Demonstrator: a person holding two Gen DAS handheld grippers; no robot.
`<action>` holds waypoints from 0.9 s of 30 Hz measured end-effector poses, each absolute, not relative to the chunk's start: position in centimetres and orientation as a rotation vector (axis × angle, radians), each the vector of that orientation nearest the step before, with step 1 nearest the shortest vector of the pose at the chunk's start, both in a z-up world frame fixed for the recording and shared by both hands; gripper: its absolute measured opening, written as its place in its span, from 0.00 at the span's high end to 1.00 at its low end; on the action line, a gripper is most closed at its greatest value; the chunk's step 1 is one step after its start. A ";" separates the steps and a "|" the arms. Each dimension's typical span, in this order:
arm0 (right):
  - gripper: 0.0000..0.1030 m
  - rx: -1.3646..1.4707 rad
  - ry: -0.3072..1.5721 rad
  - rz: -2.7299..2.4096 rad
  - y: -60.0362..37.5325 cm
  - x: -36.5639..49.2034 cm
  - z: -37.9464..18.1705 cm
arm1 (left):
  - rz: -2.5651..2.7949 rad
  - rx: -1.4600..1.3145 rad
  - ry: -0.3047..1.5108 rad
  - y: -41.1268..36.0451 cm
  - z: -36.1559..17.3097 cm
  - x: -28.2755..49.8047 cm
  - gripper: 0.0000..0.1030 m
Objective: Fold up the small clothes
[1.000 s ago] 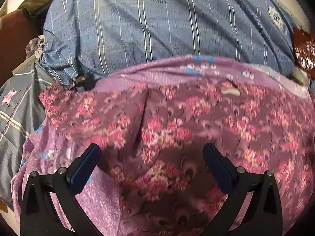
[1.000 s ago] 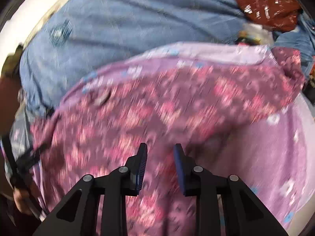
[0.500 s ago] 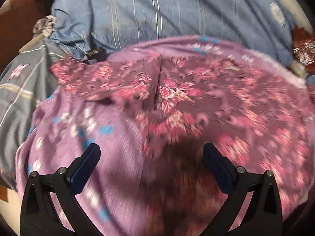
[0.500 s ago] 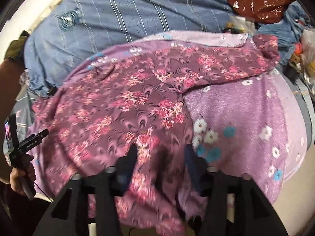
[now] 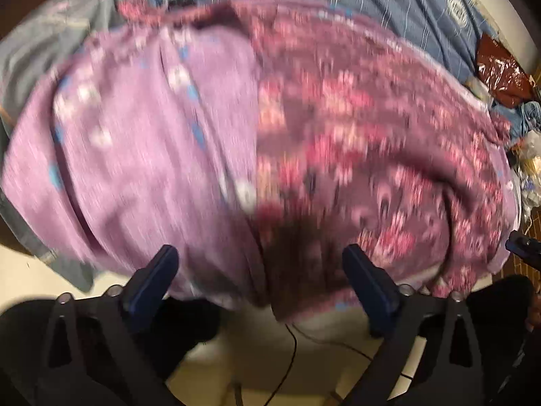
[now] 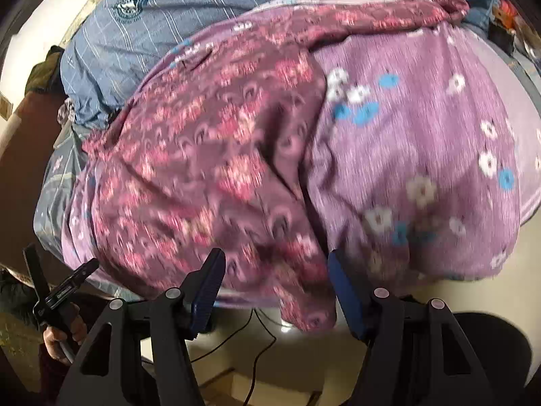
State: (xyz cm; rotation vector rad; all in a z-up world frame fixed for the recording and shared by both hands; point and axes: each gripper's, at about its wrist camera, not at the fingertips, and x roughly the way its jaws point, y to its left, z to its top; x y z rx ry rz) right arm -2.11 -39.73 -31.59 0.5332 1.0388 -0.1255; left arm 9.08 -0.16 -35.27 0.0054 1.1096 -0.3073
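Garment [image 6: 209, 169] in dark pink floral print lies spread over the lilac sheet [image 6: 422, 142], hem at the near edge. Right gripper [image 6: 274, 287] has just opened, releasing it; left gripper [image 5: 260, 270], wide apart, has pulled back toward the hem too, so a fresh grasp likely follows.

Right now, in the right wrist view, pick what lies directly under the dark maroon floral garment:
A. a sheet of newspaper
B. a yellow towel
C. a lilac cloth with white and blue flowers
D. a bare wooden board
C: the maroon floral garment is spread over a lilac cloth with white and blue flowers, which shows bare to its right and peeks out along its edges.
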 end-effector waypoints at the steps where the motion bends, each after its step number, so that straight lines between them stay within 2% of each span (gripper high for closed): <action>1: 0.37 0.539 1.043 -0.127 -39.7 -2.5 -31.9 | -0.301 0.002 1.134 -0.3 -36.1 8.9 0.06; 10: 0.37 0.592 1.117 -0.144 -39.8 -4.5 -35.4 | -0.392 -0.034 1.275 -2.9 -40.6 9.4 0.09; 11: 0.37 0.591 1.119 -0.143 -39.8 -4.5 -35.6 | -0.407 -0.027 1.275 -3.3 -40.9 9.5 0.14; 12: 0.37 0.590 1.118 -0.143 -39.9 -4.5 -35.6 | -0.419 -0.029 1.272 -3.5 -40.9 9.5 0.31; 14: 0.37 0.598 1.113 -0.147 -40.3 -4.7 -35.6 | -0.459 -0.057 1.274 -3.9 -40.8 9.7 0.49; 16: 0.37 0.615 1.100 -0.155 -40.9 -5.1 -35.6 | -0.498 -0.091 1.265 -4.1 -40.5 9.4 0.73; 19: 0.35 0.637 1.085 -0.171 -41.5 -5.4 -35.5 | -0.529 -0.118 1.243 -3.7 -39.8 8.7 0.90; 21: 0.32 0.658 1.076 -0.174 -41.9 -5.5 -35.6 | -0.566 -0.172 1.235 -2.6 -39.4 8.4 0.94; 25: 0.29 0.651 1.077 -0.148 -41.0 -4.0 -36.4 | -0.598 -0.209 1.224 -2.1 -38.7 8.1 0.94; 26: 0.29 0.644 1.088 -0.137 -40.7 -3.5 -36.9 | -0.596 -0.192 1.222 -2.4 -38.6 8.0 0.92; 27: 0.29 0.633 1.106 -0.133 -40.2 -2.7 -37.5 | -0.580 -0.176 1.227 -2.7 -38.8 8.1 0.81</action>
